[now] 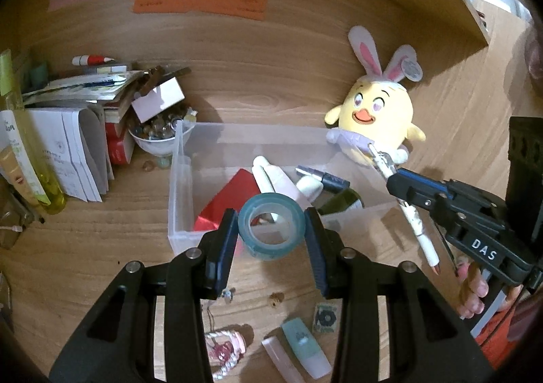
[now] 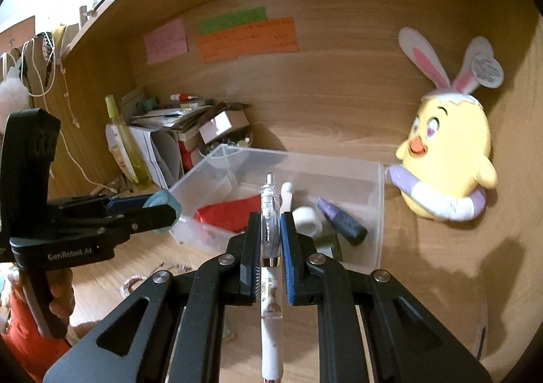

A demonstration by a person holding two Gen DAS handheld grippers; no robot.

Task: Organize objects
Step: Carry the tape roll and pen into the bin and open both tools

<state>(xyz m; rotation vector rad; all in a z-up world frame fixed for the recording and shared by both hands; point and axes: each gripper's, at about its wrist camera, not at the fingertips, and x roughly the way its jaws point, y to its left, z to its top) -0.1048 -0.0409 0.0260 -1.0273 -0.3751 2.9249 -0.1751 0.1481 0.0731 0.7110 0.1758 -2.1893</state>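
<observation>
Right gripper point(image 2: 270, 233) clenched on a slim white pen point(image 2: 270, 230); long axis runs along the fingers, clicker end pointing ahead past the jaws. Left gripper point(image 1: 271, 230) grasps a teal tape roll point(image 1: 271, 230), round, hollow, glossy, hole facing the camera. Beyond both jaws: clear plastic bin point(image 1: 176, 186), rectangular, holding red foil point(image 1: 225, 203) and tubes.
</observation>
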